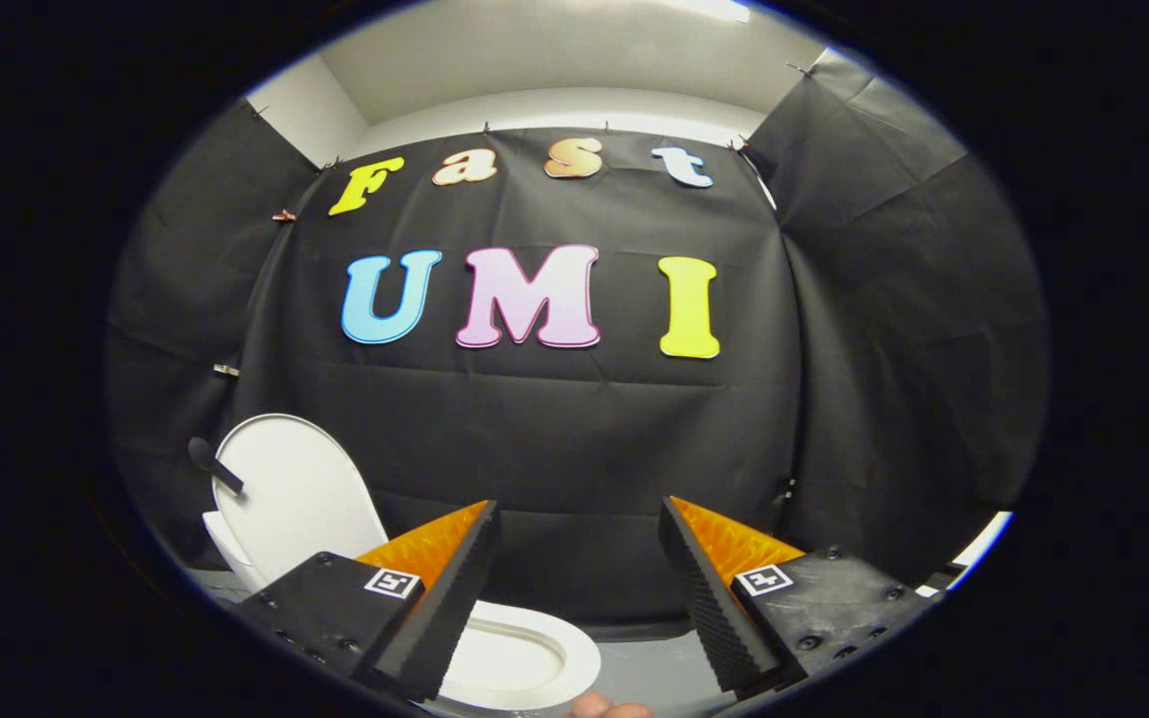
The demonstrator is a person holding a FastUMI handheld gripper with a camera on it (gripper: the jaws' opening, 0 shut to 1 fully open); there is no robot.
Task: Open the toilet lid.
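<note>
Lid (295,489) is already up: it stands near upright, leaning back toward the black cloth wall (555,439), to the left of and beyond the left finger. A short dark handle (213,465) sticks out from the lid's upper left edge. Below it the seat (574,648) lies flat and the bowl (500,660) is open to view, just ahead of and partly behind the left finger. Part of the toilet body (225,543) shows at the lid's lower left.

Gripper (579,598) is wide open, fingers well apart, nothing between them but wall and a strip of grey floor (654,668). It holds nothing and touches neither lid nor seat. It points at the wall, with the toilet off to the left and low.

A bit of the person's hand (606,709) shows at the bottom between the fingers.

Progress: the task looks done, going by how things lie. Lid is raised off the seat and seems to stay up on its own, no support from the gripper. Whether it rests against a tank or the wall behind cannot be told from here, the back of it is hidden. Nothing looks left to do except perhaps pulling clear. Small risk: if the lid is not past its balance point it could drop back; the lean looks enough, but that is a judgement.
</note>
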